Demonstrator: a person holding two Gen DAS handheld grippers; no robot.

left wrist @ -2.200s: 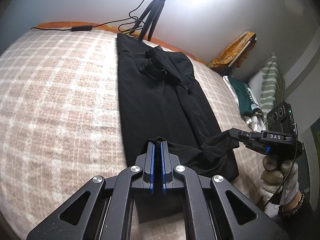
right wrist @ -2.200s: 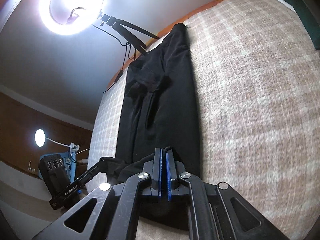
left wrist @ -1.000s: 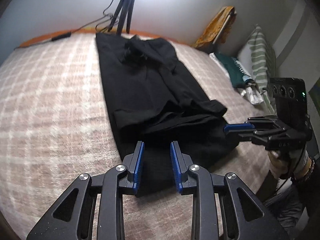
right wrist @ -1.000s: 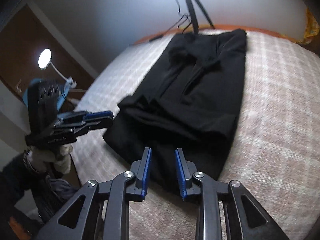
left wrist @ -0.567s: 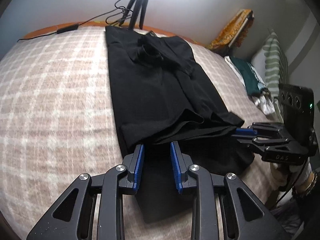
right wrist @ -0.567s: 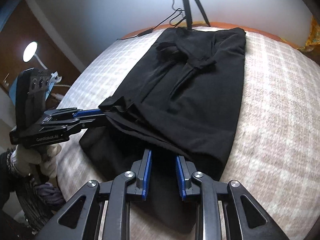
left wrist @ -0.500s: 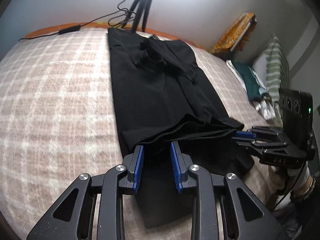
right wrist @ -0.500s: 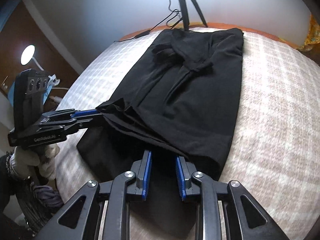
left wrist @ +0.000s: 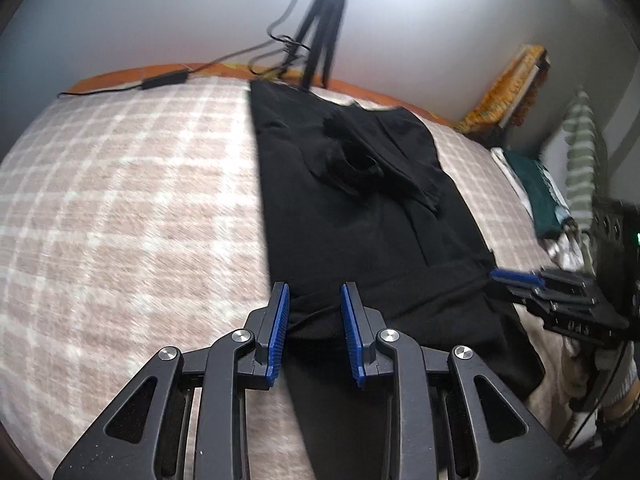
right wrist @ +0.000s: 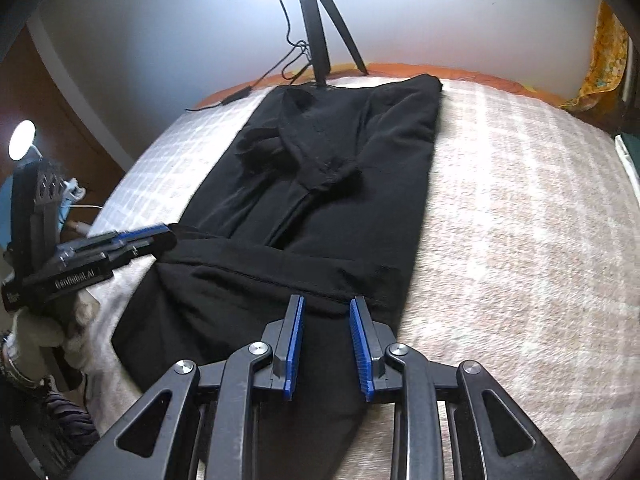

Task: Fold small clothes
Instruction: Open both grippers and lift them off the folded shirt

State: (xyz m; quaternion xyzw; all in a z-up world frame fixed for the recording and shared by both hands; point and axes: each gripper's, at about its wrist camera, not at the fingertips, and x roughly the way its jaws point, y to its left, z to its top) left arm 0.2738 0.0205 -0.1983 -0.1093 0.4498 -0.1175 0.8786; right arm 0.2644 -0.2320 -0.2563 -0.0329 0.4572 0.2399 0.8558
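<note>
A black garment (left wrist: 360, 216) lies lengthwise on a checked blanket, sleeves folded in, with its near hem doubled over into a low fold (right wrist: 280, 276). My left gripper (left wrist: 312, 300) is open, its blue pads either side of the fold's left corner. My right gripper (right wrist: 326, 312) is open at the fold's right corner. Each gripper shows in the other's view: the right one (left wrist: 516, 278) at the fold's far end, the left one (right wrist: 140, 236) likewise. Neither holds cloth.
The pink and white checked blanket (left wrist: 120, 208) covers the bed. A black tripod (right wrist: 320, 28) with cables stands at the far edge by the wall. Folded clothes and a striped pillow (left wrist: 580, 160) lie at the right. A lamp (right wrist: 22, 146) glows at the left.
Both grippers were shut on the hem 2.2 s ago, then opened and let it drop as a fold. Since then both have moved in close to the fold's corners.
</note>
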